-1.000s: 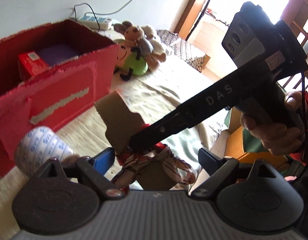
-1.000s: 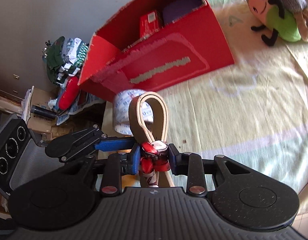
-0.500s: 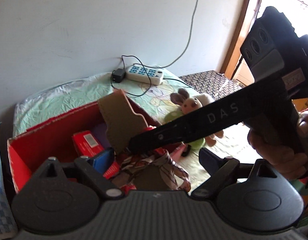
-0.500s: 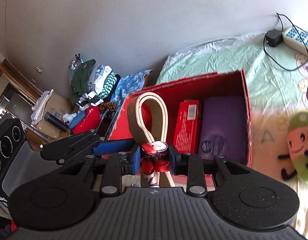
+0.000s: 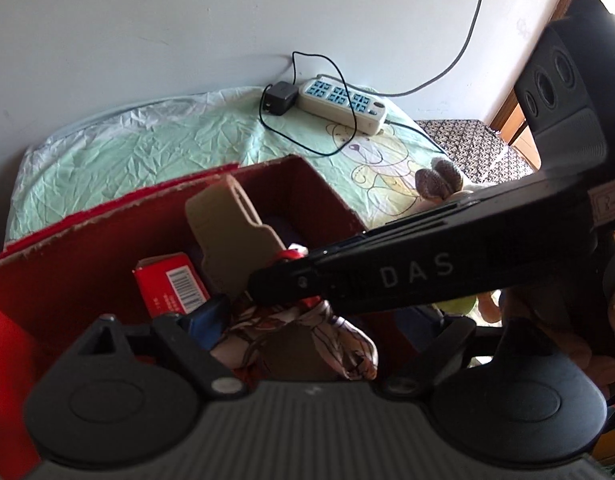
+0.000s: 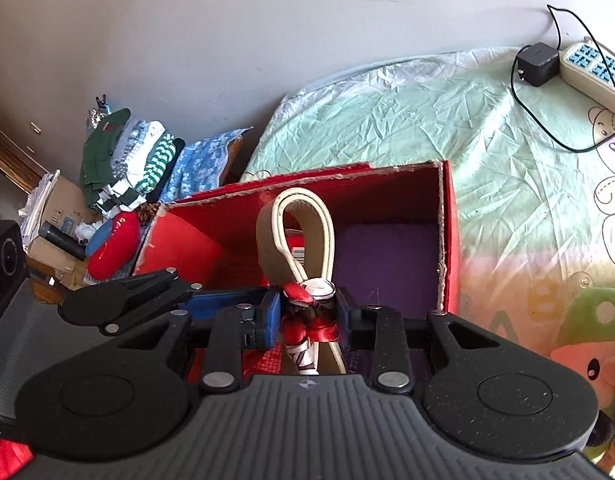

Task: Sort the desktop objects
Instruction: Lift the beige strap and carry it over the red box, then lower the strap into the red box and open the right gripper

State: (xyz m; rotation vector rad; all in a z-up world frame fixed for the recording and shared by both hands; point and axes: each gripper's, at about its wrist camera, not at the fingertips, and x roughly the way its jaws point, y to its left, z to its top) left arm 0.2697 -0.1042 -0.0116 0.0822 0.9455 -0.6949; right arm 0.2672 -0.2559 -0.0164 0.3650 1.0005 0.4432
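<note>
Our right gripper (image 6: 307,314) is clamped on the red-and-white knotted scarf (image 6: 307,312) tied round a tan folded strap with a cream edge (image 6: 297,236); both blue-padded fingers (image 6: 272,312) press the knot from either side, and the strap's loop stands upright ahead of them. We hold it above the open red cardboard box (image 6: 449,240), with the loop over the box's middle, apart from the torn far rim and from the right wall.

Inside the box we see a purple flat package (image 6: 387,256) on the right and a small red carton with a barcode (image 5: 173,284) on the left; the gap between them lies under the strap.

Our left gripper (image 5: 319,320) is spread wide, its fingers either side of the hanging scarf tails and gripping nothing. In its view the right tool's black body crosses from the right, slanting down to the knot, with a hand (image 5: 587,344) on its handle at the right edge.

Beyond the box, the pale green wrinkled sheet (image 6: 407,120) lies open to the wall, where a cream power strip with blue sockets (image 5: 341,100) and a black plug adapter (image 5: 279,98) sit. Right of the box rest plush toys (image 6: 587,320). Left of the bed, a stack of folded clothes (image 6: 123,160) is well apart.
</note>
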